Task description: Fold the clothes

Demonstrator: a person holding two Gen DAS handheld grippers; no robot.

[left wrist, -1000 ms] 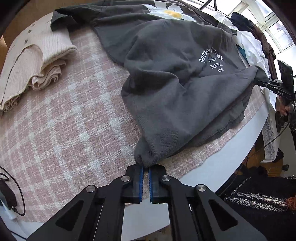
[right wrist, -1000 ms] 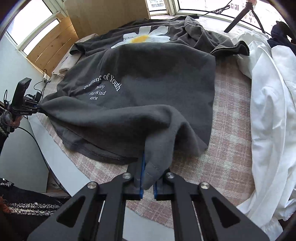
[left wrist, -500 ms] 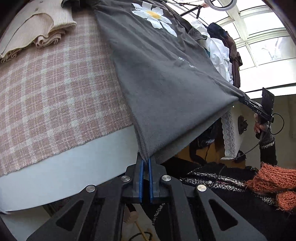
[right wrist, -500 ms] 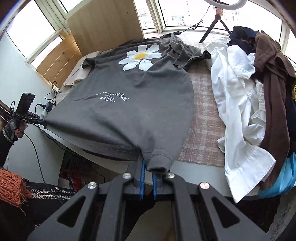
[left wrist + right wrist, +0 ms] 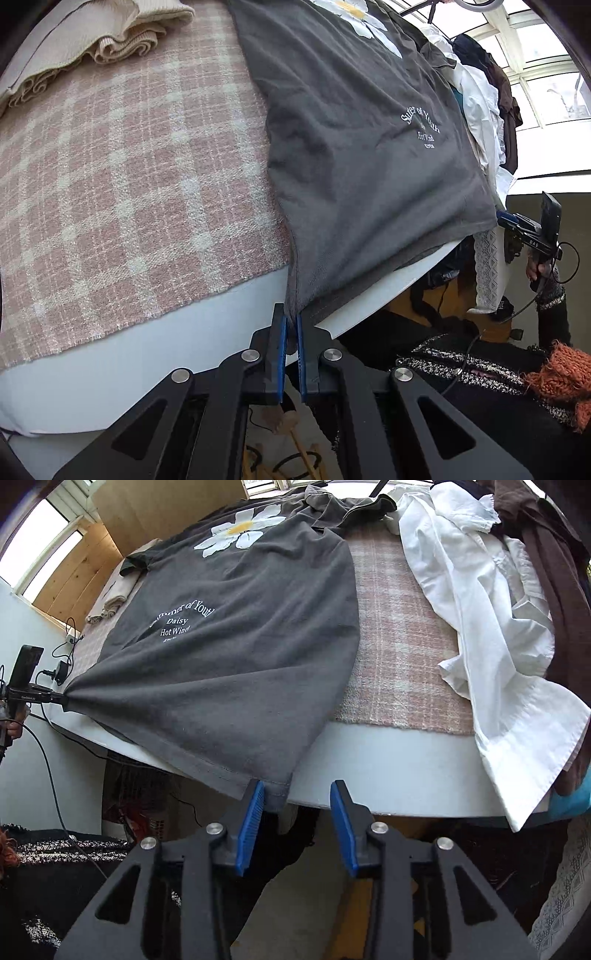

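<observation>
The left gripper (image 5: 290, 325) is clamped on 1 hem corner of the grey T-shirt (image 5: 354, 155) just past the white table edge (image 5: 122, 354), while the right gripper (image 5: 297, 797) has its jaws opening, the other hem corner lying against its left pad only. The shirt lies flat on the pink plaid cloth (image 5: 122, 177), its hem hanging over the near edge. Bare plaid stays free at 10 o'clock up to the folded cream knit (image 5: 103, 40); in the right wrist view a white shirt (image 5: 480, 602) crowds 2 o'clock.
</observation>
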